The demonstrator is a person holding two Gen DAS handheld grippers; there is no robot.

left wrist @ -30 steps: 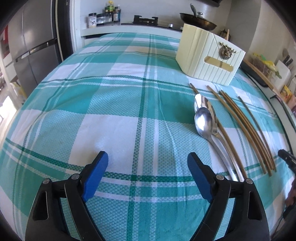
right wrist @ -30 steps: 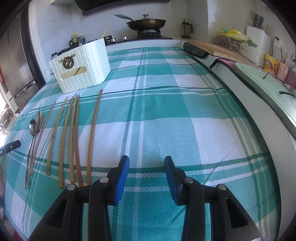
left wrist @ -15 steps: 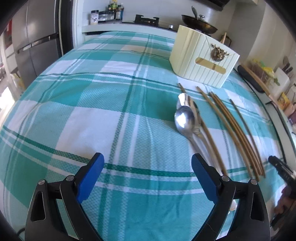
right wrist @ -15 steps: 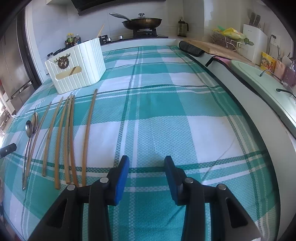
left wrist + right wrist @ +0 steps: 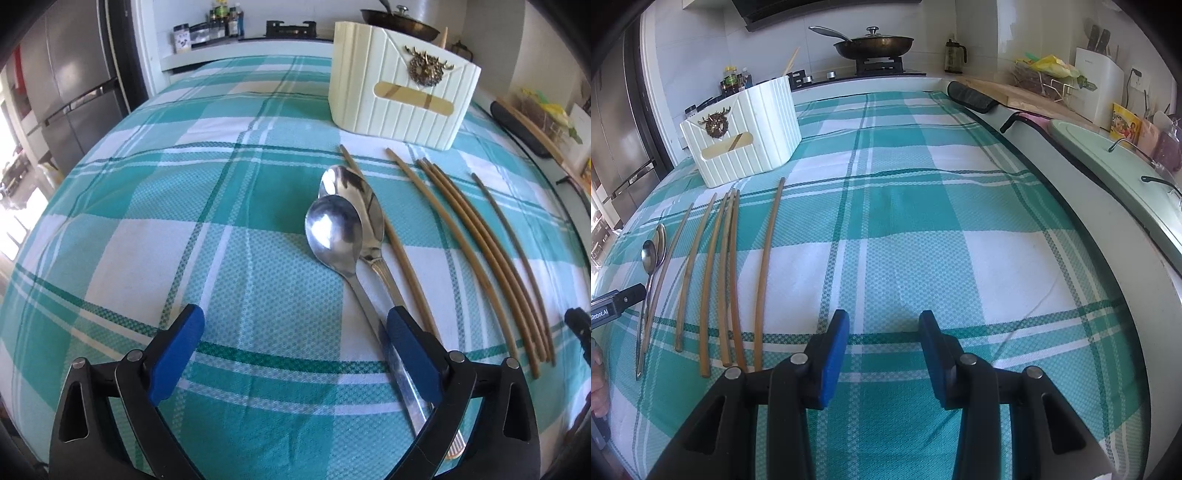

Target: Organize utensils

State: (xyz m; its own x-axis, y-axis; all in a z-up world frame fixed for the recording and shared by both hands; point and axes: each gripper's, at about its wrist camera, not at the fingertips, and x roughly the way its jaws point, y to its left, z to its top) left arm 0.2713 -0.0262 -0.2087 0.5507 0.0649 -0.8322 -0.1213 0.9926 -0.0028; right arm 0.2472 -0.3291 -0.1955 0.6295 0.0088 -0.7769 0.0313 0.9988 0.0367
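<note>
Two steel spoons [image 5: 338, 230] lie side by side on the checked tablecloth, bowls pointing away. Their handles run under my left gripper's right finger [image 5: 412, 354]. My left gripper [image 5: 293, 350] is wide open and empty, low over the cloth just left of the handles. Several bamboo chopsticks [image 5: 476, 240] lie to the right of the spoons. A cream ribbed utensil holder [image 5: 400, 85] stands beyond them. In the right wrist view the chopsticks [image 5: 729, 273], spoons [image 5: 652, 254] and holder [image 5: 746, 133] sit at the left. My right gripper [image 5: 882, 350] is open and empty over bare cloth.
A fridge [image 5: 74, 88] stands far left. A stove with a lidded pan [image 5: 873, 46] is behind the table. A counter with a sink cover [image 5: 1108, 162], a knife block [image 5: 1099, 85] and a black rolled mat [image 5: 971, 98] runs along the right edge.
My left gripper has moved forward and right, lower towards the spoons, so its right finger now covers their handles. My right gripper has barely moved.
</note>
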